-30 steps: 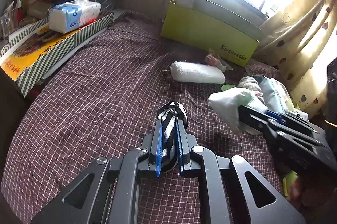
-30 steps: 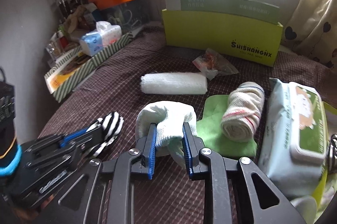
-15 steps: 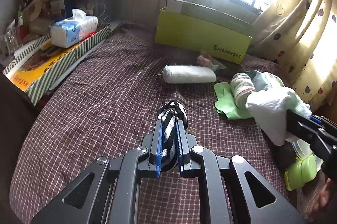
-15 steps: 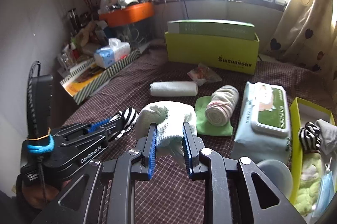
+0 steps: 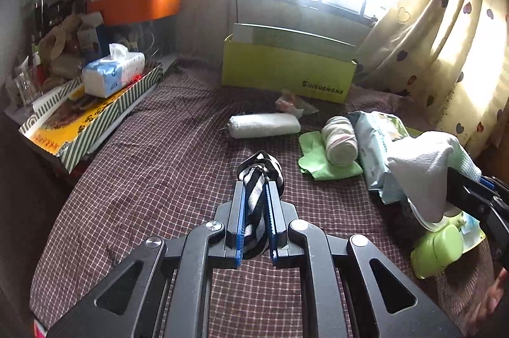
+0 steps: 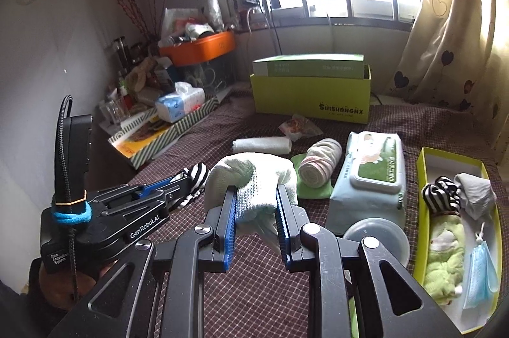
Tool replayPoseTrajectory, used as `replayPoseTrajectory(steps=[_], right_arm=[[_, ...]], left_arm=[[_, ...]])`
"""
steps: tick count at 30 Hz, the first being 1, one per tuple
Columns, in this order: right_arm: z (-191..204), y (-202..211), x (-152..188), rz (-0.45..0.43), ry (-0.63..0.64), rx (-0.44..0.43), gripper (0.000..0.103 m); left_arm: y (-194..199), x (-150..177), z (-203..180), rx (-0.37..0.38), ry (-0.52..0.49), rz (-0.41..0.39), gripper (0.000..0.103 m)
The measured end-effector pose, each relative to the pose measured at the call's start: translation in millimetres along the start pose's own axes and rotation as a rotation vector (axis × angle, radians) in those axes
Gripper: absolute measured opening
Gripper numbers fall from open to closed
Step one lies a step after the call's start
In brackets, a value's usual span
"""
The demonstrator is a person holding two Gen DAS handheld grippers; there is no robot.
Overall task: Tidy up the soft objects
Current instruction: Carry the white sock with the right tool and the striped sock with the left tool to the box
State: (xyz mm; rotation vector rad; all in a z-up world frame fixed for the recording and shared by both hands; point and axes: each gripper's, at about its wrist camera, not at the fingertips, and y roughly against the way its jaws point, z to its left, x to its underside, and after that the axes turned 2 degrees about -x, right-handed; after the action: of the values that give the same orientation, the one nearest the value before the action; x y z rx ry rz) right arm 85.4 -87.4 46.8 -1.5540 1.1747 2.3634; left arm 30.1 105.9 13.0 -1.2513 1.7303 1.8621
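Both claws are loaded & up off the bed. Left claw (image 5: 256,188) is clamped on a black-and-white striped sock (image 5: 258,175); right claw (image 6: 256,198) is clamped on a pale white-green cloth (image 6: 251,179), bunched over its tips. Looks roughly midway, judging by how things lie: the open yellow-green tray (image 6: 428,153) at the right edge of the checked bedspread (image 5: 152,166) already holds another striped sock (image 6: 440,194), a grey sock (image 6: 475,191), a fuzzy green item & a blue face mask (image 6: 482,271). Left to sort, prob: the 2 held pieces, plus the white rolled towel (image 5: 264,124), the rolled striped cloth (image 5: 338,140) & the green cloth (image 5: 315,156) under it, all still out on the bedspread. Wet-wipes pack (image 6: 370,175) sits next to the tray; its print is too small to read. Legible text: "SHISHANGNX" on the big yellow-green box (image 6: 310,96) at the back, "GenRobot.AI" on the left claw's body, seen from the right cam.
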Motion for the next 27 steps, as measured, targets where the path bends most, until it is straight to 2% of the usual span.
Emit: replayPoseTrajectory(steps=[12, 27], right_arm=[[-6, 29, 8, -0.044, -0.008, 0.001, 0.021], [-27, 46, 11, -0.073, -0.047, 0.052, 0.021]], left_arm=[[20, 1, -20, 0.041, -0.037, -0.027, 0.012], [33, -7, -45, 0.113, -0.075, -0.052, 0.012]])
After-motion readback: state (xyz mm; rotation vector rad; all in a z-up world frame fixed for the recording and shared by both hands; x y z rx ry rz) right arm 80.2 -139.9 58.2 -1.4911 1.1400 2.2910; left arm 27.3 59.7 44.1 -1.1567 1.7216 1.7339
